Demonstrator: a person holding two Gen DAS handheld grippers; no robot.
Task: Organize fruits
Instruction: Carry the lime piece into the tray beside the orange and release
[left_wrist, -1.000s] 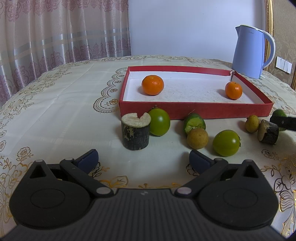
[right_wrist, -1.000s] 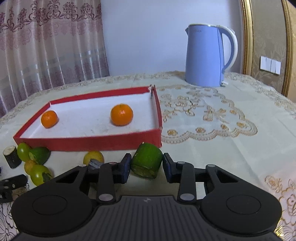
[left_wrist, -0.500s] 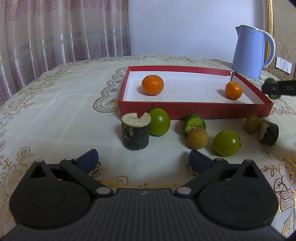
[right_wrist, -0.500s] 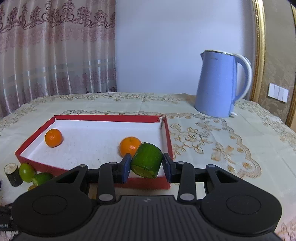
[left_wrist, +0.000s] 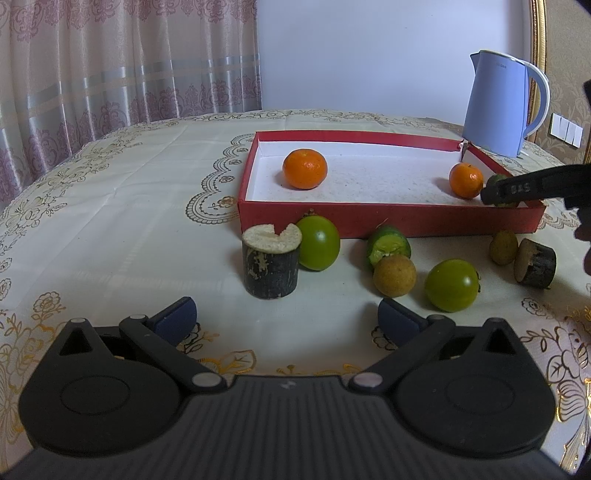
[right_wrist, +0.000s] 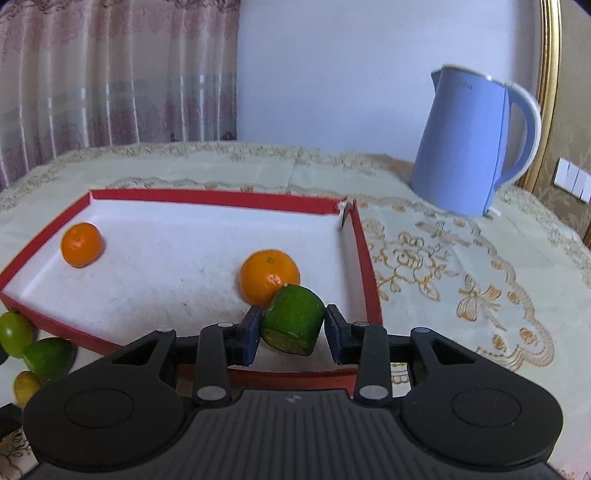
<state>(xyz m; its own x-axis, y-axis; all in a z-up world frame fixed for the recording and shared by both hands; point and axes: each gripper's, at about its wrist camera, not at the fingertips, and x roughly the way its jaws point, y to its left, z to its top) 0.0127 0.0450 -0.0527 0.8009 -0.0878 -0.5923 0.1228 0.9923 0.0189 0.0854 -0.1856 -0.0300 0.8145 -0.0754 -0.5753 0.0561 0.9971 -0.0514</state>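
Observation:
My right gripper (right_wrist: 293, 328) is shut on a cut green fruit piece (right_wrist: 293, 319) and holds it over the near right corner of the red tray (right_wrist: 364, 258), just in front of an orange (right_wrist: 267, 275). A second orange (right_wrist: 81, 243) lies at the tray's left end. In the left wrist view the right gripper (left_wrist: 498, 192) shows from the side above the red tray (left_wrist: 388, 219) beside an orange (left_wrist: 466, 180). My left gripper (left_wrist: 286, 317) stands open above the cloth, nothing between its fingers. In front of it lie green fruits (left_wrist: 318, 242) (left_wrist: 451, 285), a brown fruit (left_wrist: 394, 276) and a cut green piece (left_wrist: 388, 248).
A dark stump with a pale cut top (left_wrist: 271, 264) stands before the tray, another dark stump (left_wrist: 535, 263) lies at the right beside a small yellowish fruit (left_wrist: 503, 247). A blue kettle (right_wrist: 469, 144) stands behind the tray's right end. Curtains hang behind the round table.
My right gripper has lifted the green piece from the cloth and carried it over the tray's right corner. The left gripper and the fruits before it have kept still.

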